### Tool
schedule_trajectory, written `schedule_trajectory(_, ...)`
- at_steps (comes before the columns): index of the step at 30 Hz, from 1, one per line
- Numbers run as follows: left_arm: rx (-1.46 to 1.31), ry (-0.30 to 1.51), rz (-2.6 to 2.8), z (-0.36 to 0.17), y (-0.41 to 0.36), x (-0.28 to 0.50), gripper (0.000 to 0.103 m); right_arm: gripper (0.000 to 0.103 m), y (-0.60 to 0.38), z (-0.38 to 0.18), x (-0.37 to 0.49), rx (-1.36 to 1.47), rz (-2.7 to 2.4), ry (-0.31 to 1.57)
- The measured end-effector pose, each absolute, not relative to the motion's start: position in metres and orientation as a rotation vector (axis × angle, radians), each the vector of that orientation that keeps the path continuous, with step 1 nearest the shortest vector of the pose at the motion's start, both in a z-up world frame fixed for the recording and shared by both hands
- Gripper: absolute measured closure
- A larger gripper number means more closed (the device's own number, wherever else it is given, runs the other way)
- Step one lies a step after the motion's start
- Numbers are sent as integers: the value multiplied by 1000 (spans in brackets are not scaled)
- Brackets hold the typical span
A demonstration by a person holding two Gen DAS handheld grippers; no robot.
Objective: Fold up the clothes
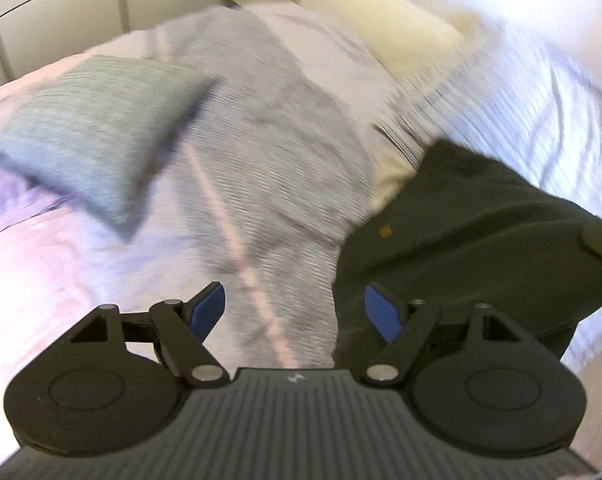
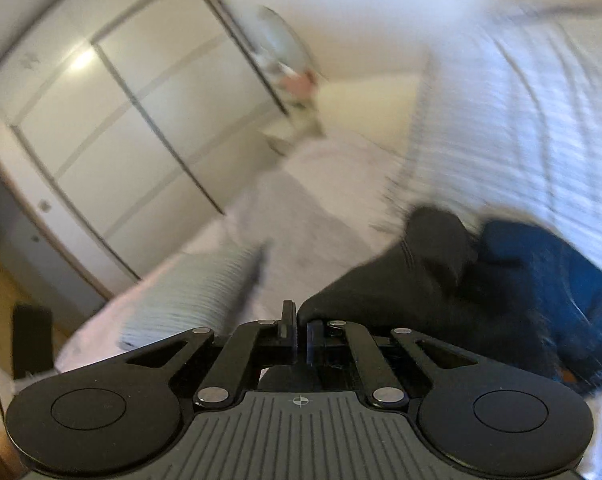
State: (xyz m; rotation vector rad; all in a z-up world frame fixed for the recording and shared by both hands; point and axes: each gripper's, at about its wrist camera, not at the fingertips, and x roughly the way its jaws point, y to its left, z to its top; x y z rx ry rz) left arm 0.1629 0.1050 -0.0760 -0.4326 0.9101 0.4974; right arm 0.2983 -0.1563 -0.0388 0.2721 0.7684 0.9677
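Gripping an edge of the black garment point(image 2: 401, 292), the right gripper point(image 2: 299, 330) has its jaws together on a thin pinch of dark cloth, which trails off to the right over the bed point(image 1: 61, 264). Risk one: the pinch is shallow and taken near the hem, so the fabric may slide out as the weight of the hanging part comes onto it. Risk two: a pair of blue jeans point(image 2: 561, 292) lies touching the black garment on its far side; a snagged fold could drag the jeans along. Risk three: both views are smeared, so a quick pull may fling the cloth into a heap rather than spread it flat.

The left gripper point(image 1: 295, 312) has its jaws well apart, the blue pads point(image 1: 209, 308) bare; nothing is held between them. Its right pad appears in front of the black garment point(image 1: 461, 248), but whether it touches the cloth I cannot tell.

Elsewhere on the bed: a folded grey garment point(image 1: 85, 136) rests to the left on the pale pink bedding, well apart from the black one, and a striped sheet point(image 1: 521, 92) lies behind. A cream pillow point(image 1: 385, 28) sits near the head of the bed. White wardrobe doors point(image 2: 113, 120) stand beyond.
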Motion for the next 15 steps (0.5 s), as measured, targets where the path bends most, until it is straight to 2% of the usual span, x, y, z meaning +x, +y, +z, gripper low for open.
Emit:
schedule_trajectory(7, -552, 727, 618, -28, 158, 16, 28, 101, -96, 30, 201, 266, 1189, 635)
schedule_trajectory(15, -635, 534, 893, 26, 218, -191, 29, 101, 5, 79, 64, 298, 1448, 552)
